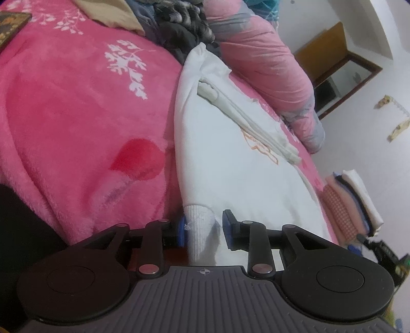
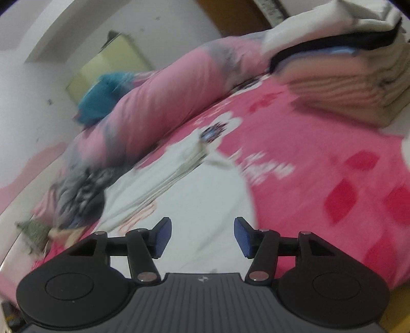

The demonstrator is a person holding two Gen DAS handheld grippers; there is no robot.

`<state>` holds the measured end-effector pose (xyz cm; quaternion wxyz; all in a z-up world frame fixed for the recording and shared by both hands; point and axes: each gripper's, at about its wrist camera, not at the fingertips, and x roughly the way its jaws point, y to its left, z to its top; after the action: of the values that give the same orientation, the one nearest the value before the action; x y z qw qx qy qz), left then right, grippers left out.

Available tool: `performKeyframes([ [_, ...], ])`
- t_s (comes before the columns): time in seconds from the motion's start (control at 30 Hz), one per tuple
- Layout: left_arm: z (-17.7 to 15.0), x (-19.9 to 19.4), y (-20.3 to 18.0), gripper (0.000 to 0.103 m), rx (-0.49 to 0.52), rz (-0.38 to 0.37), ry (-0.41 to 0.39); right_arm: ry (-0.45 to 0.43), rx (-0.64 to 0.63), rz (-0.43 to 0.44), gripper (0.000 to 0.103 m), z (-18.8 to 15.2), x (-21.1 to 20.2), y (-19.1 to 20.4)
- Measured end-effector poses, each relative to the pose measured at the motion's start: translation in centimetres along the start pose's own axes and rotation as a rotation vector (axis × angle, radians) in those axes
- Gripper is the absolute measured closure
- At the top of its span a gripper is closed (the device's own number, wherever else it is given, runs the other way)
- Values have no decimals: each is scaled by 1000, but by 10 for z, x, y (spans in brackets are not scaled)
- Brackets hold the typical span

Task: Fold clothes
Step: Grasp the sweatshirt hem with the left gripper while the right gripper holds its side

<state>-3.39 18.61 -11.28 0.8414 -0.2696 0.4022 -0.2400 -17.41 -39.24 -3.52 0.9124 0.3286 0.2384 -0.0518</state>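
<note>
A white sweatshirt (image 1: 225, 153) lies spread on the pink fleece blanket (image 1: 77, 115), with a folded sleeve and drawstrings across its chest. Its ribbed cuff (image 1: 198, 225) stands between the jaws of my left gripper (image 1: 203, 229). The left pad touches the cuff and a thin gap shows at the right pad. In the blurred right wrist view my right gripper (image 2: 202, 237) hovers open over the white sweatshirt (image 2: 200, 194), nothing between its blue pads.
A stack of folded clothes (image 1: 353, 205) (image 2: 346, 71) sits at the bed's edge. A rolled pink quilt (image 1: 269, 59) (image 2: 166, 97) lies along the wall. A dark heap of unfolded clothes (image 1: 179, 23) (image 2: 79, 194) lies beyond the sweatshirt. A teal cloth (image 2: 102, 97) rests on the quilt.
</note>
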Motion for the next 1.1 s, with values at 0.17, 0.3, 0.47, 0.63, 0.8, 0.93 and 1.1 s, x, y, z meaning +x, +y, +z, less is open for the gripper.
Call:
performKeyframes([
  [0.17,-2,3,-6,80,31,40,-6,150,166,-13,43,6,52,-48],
  [0.3,-2,4,-6,77,26,40,-2,176,180,60,43,-5,50,-57],
  [0.47,0,7,-8,74,22,38,10,220,204,150,43,-15,34,-55],
  [0.63,-1,9,-11,69,35,38,13,247,247,195,51,-8,44,-54],
  [0.8,-1,10,-11,64,-14,30,14,261,215,184,62,-8,60,-48],
  [0.93,-5,9,-21,70,47,73,20,271,176,190,77,-13,50,-40],
  [1.1,-11,10,-32,80,116,123,22,277,115,181,90,-15,51,-30],
])
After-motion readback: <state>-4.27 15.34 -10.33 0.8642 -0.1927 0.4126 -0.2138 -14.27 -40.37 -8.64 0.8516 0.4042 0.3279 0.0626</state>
